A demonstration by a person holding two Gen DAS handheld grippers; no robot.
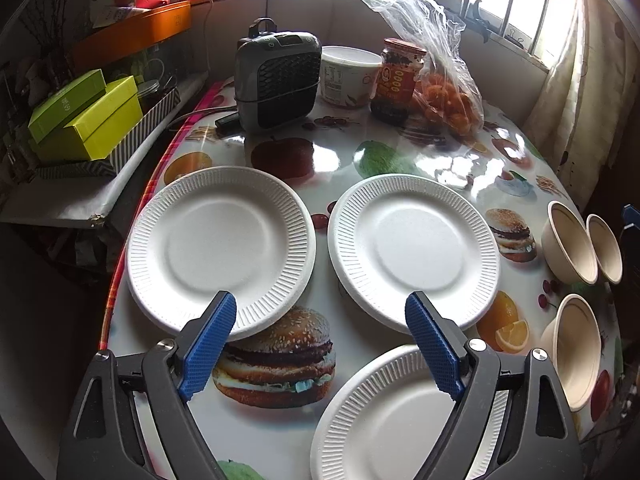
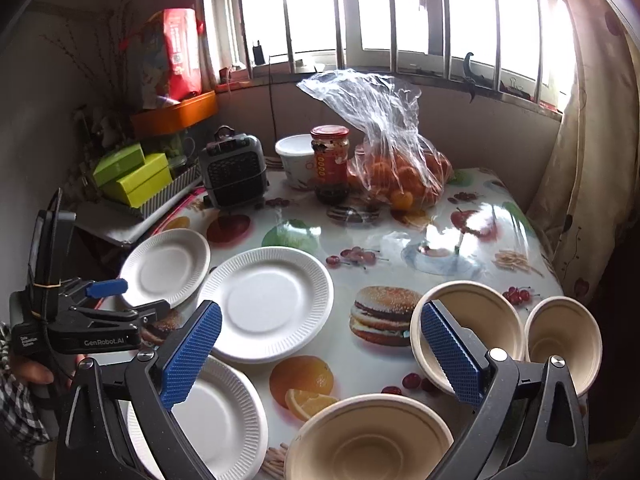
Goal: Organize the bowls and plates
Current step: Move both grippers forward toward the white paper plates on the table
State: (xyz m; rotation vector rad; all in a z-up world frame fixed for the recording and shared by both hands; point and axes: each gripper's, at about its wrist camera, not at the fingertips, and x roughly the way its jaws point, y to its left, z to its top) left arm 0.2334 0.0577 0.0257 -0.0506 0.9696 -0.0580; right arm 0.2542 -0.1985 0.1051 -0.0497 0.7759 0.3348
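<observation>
Hovering left claw (image 1: 320,312), plates (image 1: 414,250) beyond

On the worktop (image 1: 340,152), two plates lie side by side ahead of the left gripper's fingers (image 1: 212,340): the left plate (image 1: 220,248) just past the left finger, the right plate (image 1: 412,248) just past the right finger, with a narrow gap between them. A third plate (image 1: 384,420) lies below the right finger. Three bowls (image 1: 572,240) stand far to the right of these fingers, two close together behind and one (image 1: 576,348) nearer. Behind the plates stand a heater (image 1: 276,80), a tub (image 1: 348,76), a jar (image 1: 396,80) and a bag of oranges (image 1: 444,96), in a row from left to right. Seen from the right gripper, one bowl (image 2: 372,440) lies between its fingers (image 2: 452,360).
</observation>
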